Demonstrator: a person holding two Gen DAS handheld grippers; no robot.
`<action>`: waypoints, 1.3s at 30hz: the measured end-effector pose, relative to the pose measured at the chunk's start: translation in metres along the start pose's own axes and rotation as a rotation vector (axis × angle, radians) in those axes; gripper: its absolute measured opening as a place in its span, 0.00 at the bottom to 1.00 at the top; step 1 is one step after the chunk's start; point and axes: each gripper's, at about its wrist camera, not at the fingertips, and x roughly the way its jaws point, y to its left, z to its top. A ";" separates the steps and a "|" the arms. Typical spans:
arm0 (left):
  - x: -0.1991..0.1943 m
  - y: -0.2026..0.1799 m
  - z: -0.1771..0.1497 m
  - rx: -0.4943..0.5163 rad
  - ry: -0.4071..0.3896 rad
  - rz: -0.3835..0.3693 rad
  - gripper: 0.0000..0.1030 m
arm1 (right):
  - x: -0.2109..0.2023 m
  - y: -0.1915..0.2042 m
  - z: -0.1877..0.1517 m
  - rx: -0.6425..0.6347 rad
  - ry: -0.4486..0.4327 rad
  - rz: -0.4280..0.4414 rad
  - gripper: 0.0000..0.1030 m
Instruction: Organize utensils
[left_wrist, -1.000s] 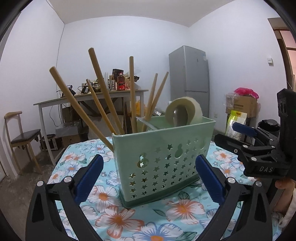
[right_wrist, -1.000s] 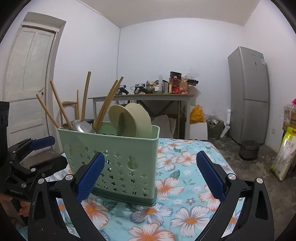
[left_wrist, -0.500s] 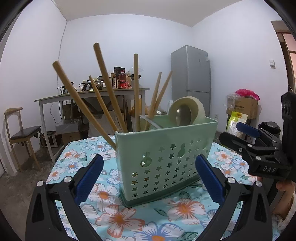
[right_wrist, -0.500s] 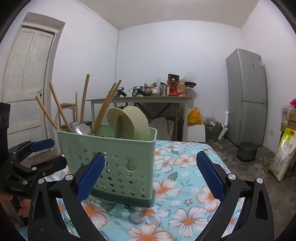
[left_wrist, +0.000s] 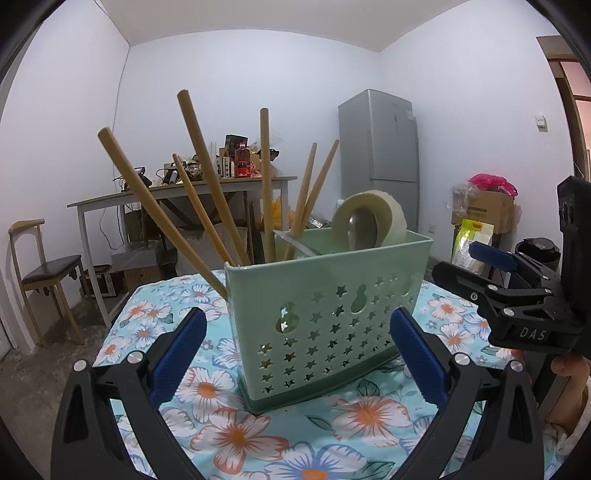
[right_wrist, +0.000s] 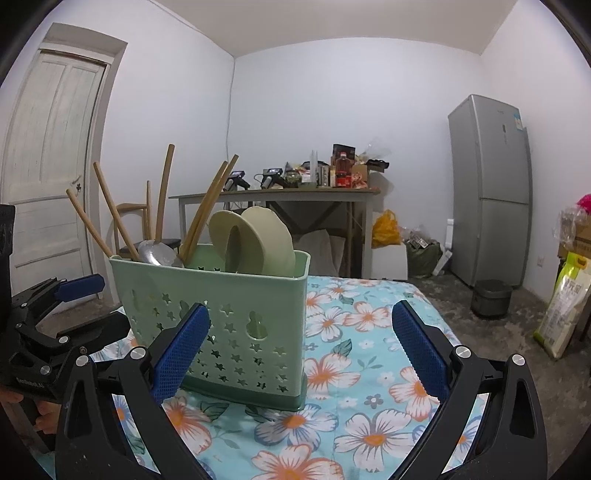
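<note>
1. Mint-green plastic fills the left wrist view: the utensil caddy (left_wrist: 328, 317), pierced with star and gourd cut-outs, stands upright on the floral tablecloth (left_wrist: 229, 435). The left gripper (left_wrist: 295, 354) has its jaws spread wide with nothing between them; the blue pads sit just in front of the caddy, 1 to each side, not touching it. 6 wooden chopsticks (left_wrist: 214, 184) lean out of the caddy's left compartment. 2 cream spoons (left_wrist: 369, 218) stand in the right one. At the right edge the right gripper (left_wrist: 480, 269) shows white letters reading "DAS".

2. Mint-green again in the right wrist view: the caddy (right_wrist: 236, 317) stands left of centre. The right gripper (right_wrist: 299, 350) is wide open and empty; its left pad overlaps the caddy's front wall, though contact cannot be judged. A metal spoon (right_wrist: 157, 253) rests among the chopsticks (right_wrist: 110, 210). The left gripper (right_wrist: 74, 306) sits at the far left, with small white lettering too blurred to read. A grey fridge (right_wrist: 491, 192) stands behind, bearing a small unreadable sticker.
</note>
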 end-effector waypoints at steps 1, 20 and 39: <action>0.000 0.000 0.000 -0.001 0.002 -0.001 0.95 | 0.000 -0.001 0.000 0.002 0.000 0.001 0.93; 0.002 0.002 0.000 -0.005 0.006 -0.003 0.95 | -0.002 -0.003 0.000 0.004 0.004 0.005 0.92; 0.001 0.005 0.000 -0.023 0.003 0.003 0.95 | -0.004 -0.005 0.000 0.003 0.000 -0.002 0.92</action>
